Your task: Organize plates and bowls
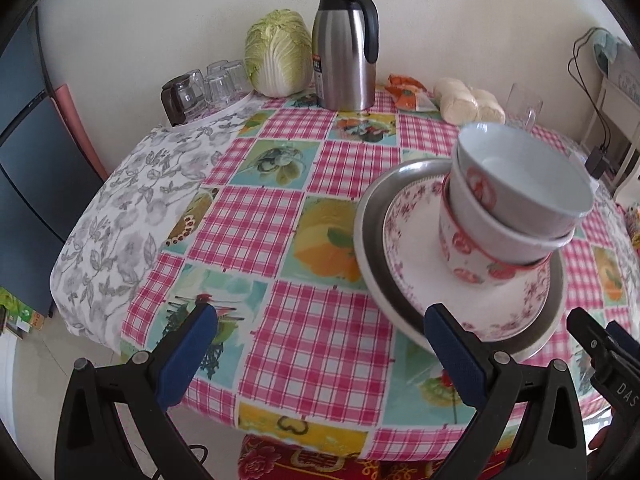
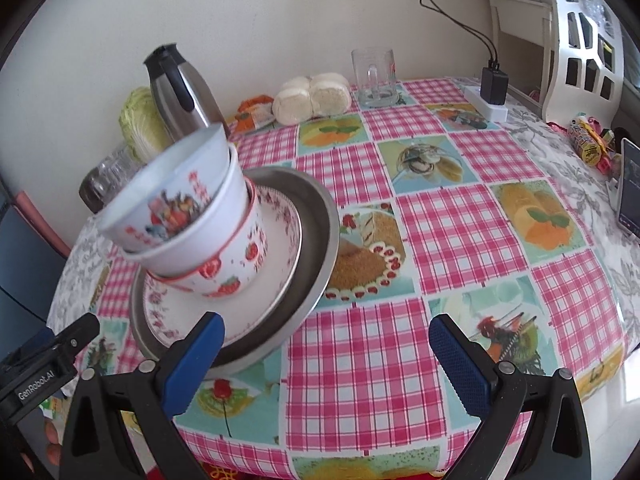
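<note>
A stack stands on the checked tablecloth (image 1: 320, 360). At its base is a wide metal plate (image 1: 370, 240) (image 2: 320, 232), with a pink floral plate (image 1: 416, 248) (image 2: 280, 256) on it. Three nested bowls sit on top: a strawberry bowl (image 1: 468, 272) (image 2: 240, 264), a white bowl (image 1: 492, 232) and a pale blue-white bowl (image 1: 520, 176) (image 2: 172, 196). My left gripper (image 1: 322, 308) is open, its right finger in front of the stack's near rim. Open too is my right gripper (image 2: 327, 318), whose left finger overlaps the same rim. Neither holds anything.
Along the wall stand a steel thermos (image 1: 346, 52), a cabbage (image 1: 278, 52), upturned glasses (image 1: 216, 84), steamed buns (image 2: 312, 96) and a glass mug (image 2: 376, 76). A power strip with adapter (image 2: 494, 92), a phone (image 2: 630, 196) and snacks (image 2: 592, 140) lie at the right.
</note>
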